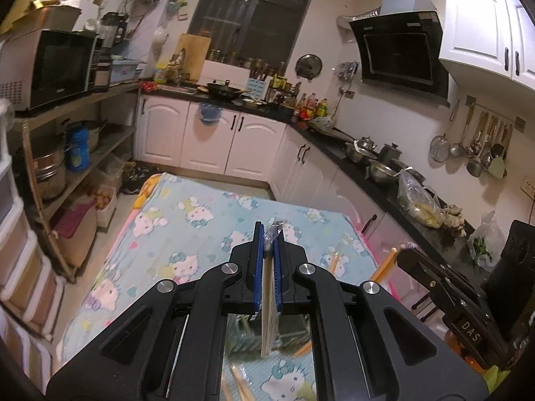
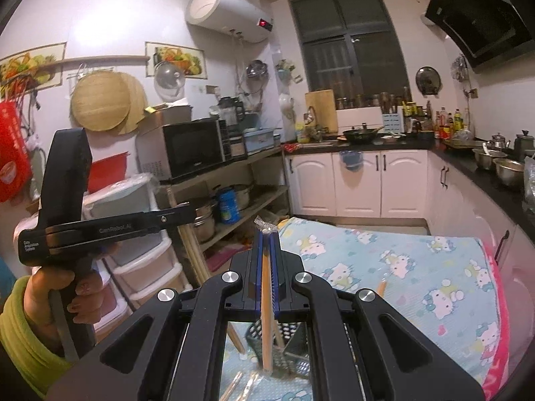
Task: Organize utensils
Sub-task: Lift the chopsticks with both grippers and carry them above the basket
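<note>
Though both clamped: left gripper [image 1: 270, 234] w/ plastic-wrapped chopsticks [image 1: 269, 300], right gripper [image 2: 266, 237] w/ slim wooden chopstick [image 2: 266, 304].

We see a dim kitchen under warm artificial light, with a pinkish cast on the walls. In the right wrist view a bright patch of glare washes the wall [image 2: 97, 30] at upper left; in the left wrist view the upper cabinet [image 1: 481, 23] is blown out white. The window [image 2: 347, 40] is dark. Fisheye bending curves straight lines near the edges, and black vignette fills the corners. Fine detail is soft and grainy throughout.
</note>
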